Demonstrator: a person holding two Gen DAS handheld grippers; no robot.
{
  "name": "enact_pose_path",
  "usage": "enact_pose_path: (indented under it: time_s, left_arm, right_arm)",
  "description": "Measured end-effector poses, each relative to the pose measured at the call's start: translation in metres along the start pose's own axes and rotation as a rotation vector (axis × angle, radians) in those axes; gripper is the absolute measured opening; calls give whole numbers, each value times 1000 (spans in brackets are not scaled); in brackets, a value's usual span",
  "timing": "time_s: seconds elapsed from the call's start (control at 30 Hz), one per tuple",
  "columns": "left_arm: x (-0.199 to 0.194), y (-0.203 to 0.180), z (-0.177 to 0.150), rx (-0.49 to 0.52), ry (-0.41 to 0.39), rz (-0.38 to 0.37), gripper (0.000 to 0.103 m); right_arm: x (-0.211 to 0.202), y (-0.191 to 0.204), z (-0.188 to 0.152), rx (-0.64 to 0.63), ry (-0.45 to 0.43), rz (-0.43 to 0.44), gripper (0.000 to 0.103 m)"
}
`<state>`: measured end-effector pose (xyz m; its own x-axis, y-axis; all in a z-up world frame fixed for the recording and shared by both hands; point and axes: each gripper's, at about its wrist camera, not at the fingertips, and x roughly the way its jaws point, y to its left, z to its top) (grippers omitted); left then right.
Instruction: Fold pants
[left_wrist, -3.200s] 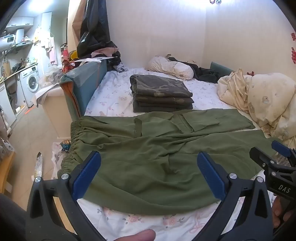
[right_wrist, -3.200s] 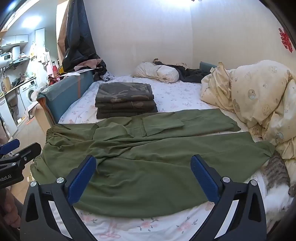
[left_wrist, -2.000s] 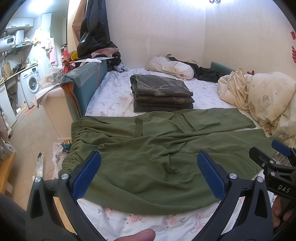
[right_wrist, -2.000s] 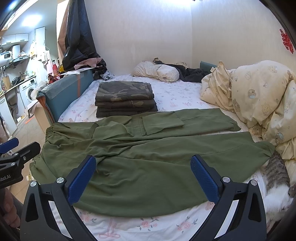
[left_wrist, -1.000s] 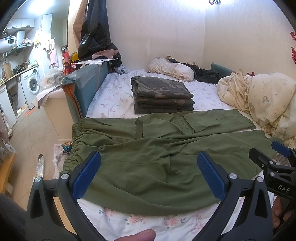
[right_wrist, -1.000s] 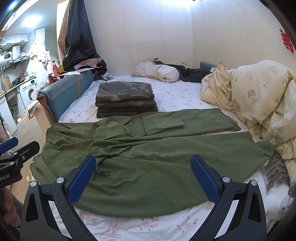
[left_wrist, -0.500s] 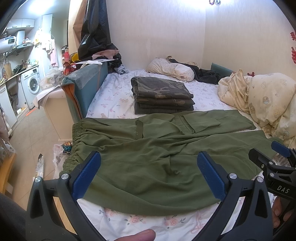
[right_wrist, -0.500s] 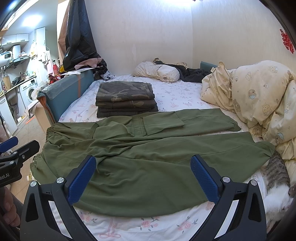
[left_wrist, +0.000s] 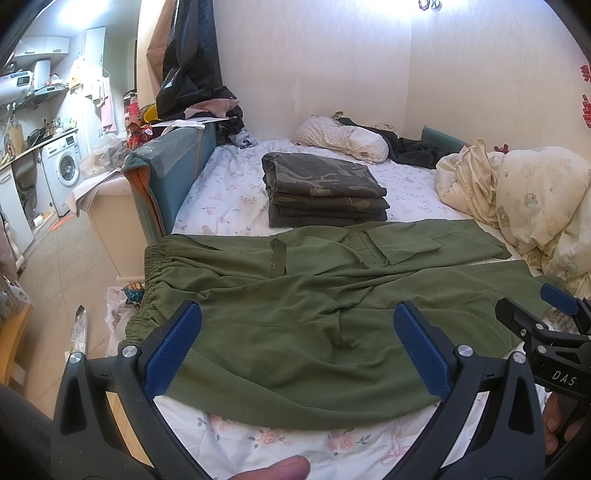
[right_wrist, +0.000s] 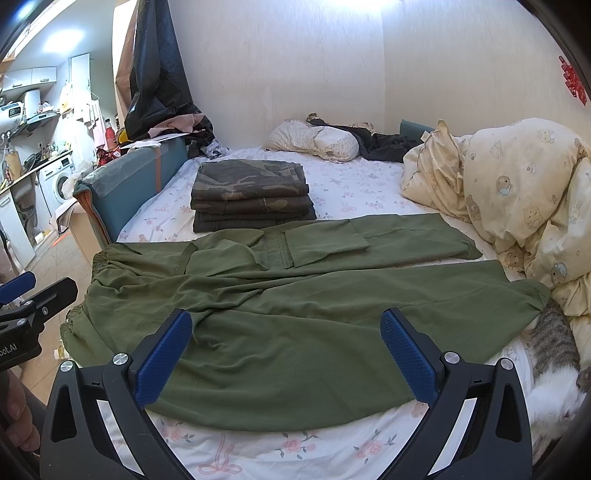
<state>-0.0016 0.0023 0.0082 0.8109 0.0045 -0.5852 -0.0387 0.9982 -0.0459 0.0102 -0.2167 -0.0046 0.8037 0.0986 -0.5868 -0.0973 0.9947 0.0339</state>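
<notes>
Left wrist view: pants (left_wrist: 317, 325) are laid flat across the frame's middle on the bed (left_wrist: 236, 199), waistband at left, legs at right, likely spread for a first fold. Left gripper (left_wrist: 299, 350) and right gripper (right_wrist: 284, 347) are held above the near hem, jaws wide apart, nothing gripped. Cat (right_wrist: 554, 343) is shown clearly only in the right view, lower right beside the cuff.

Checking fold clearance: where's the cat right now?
The cat lies at the right edge of the bed in the right wrist view, beside the hem end of the green pants and below the cream duvet.
</notes>
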Motion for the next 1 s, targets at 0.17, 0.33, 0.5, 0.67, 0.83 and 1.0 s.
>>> enact_pose_path:
  time_s: [0.17,0.33,0.5,0.67,0.83,1.0]
  left_arm:
    - [-5,5,7,-14,13,-43,102]
    - [-3,15,15,9,6,-15,102]
    - [11,40,24,-4,57,56,102]
    - [29,111,24,-100,106,188,102]
    - [53,188,10,-218,232,365,102]
    - [111,264,-55,-634,476,390,97]
  right_arm:
    - [0,1,2,12,-8,27,103]
    - [-4,-5,8,53,-11,57,103]
    - [-7,-23,17,124,5,98,103]
    - [-5,-42,22,196,25,107,103]
    - [3,-51,22,253,66,127,103]
    - [9,-45,22,247,81,135,103]
